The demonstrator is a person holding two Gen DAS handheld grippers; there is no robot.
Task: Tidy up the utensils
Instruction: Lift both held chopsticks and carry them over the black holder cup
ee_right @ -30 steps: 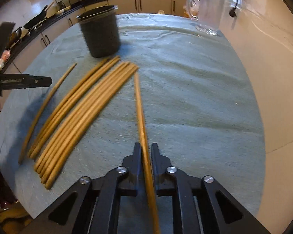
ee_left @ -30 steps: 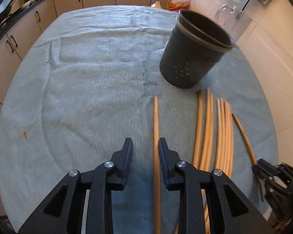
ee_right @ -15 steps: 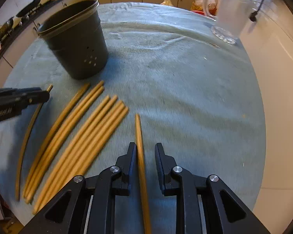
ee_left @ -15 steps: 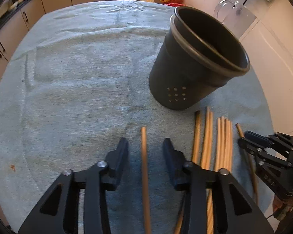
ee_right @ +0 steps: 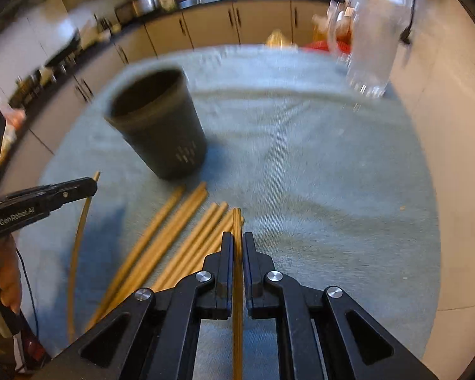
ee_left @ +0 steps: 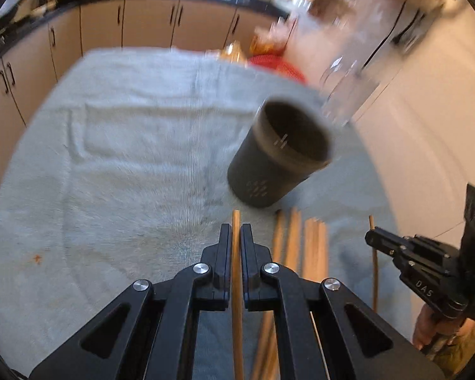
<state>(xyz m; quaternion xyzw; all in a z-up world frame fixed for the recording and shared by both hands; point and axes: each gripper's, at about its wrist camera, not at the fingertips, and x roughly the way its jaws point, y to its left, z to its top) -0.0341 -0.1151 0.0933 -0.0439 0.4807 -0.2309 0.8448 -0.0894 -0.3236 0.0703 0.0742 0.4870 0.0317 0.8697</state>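
Your left gripper [ee_left: 236, 237] is clamped on one chopstick [ee_left: 236, 218], and your right gripper [ee_right: 237, 247] is pinched on another chopstick [ee_right: 237, 221], both near the far ends. The loose sticks [ee_right: 180, 240] lie on the towel [ee_right: 316, 174] just short of the dark holder [ee_right: 161, 126]. These sticks look light, stiff and smooth, so they'll likely pivot; gripping nearer the middle should steady them.

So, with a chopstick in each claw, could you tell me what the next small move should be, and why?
Probably carry both toward the dark holder. The left claw is shut on one chopstick, the right claw on another, and the holder stands open-mouthed beyond the loose chopsticks on the towel.
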